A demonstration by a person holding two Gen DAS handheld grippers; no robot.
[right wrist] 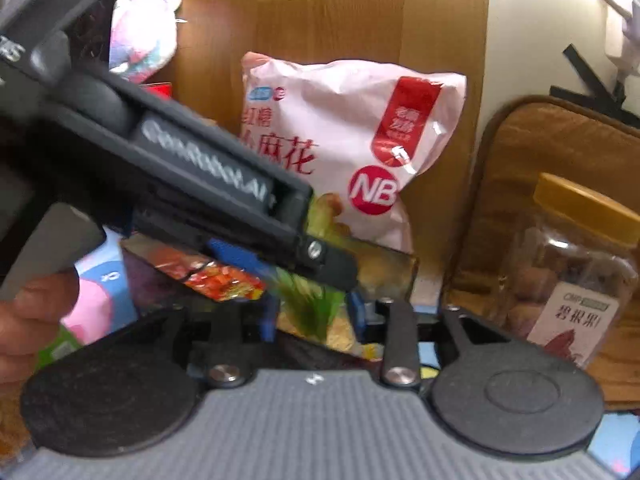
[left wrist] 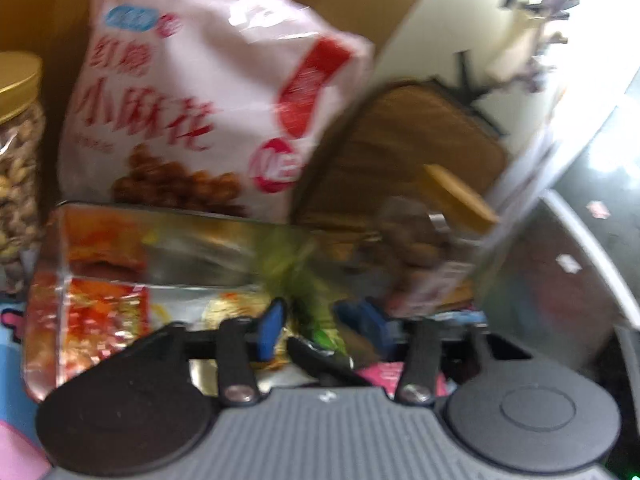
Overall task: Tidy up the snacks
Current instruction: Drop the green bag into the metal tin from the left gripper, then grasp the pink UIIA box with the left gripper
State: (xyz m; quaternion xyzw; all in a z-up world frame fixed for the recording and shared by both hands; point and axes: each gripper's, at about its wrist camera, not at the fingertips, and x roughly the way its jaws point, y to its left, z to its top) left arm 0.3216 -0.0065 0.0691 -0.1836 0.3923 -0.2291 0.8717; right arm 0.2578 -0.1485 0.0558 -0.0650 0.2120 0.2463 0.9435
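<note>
Foil snack packet [left wrist: 160, 264] is lying flat at the front of the pile, just below the pink snack bag [left wrist: 208, 100] that is leaning upright against the wooden panel [right wrist: 328, 12], with the nut jar [left wrist: 18, 160] to its left and the pecan jar [right wrist: 572, 276] to the right. Both sets of fingers are standing part-open over the packet: the left gripper [left wrist: 320, 328] and the right gripper [right wrist: 316, 320] are each straddling it, and I cannot tell whether any pad is pressing on it. Crowding is the main risk, since the left gripper is crossing right in front of the right one and the two could be knocking together. Slippery foil could be sliding out of a shallow pinch, and a careless lift could be tipping the leaning bag forward.
</note>
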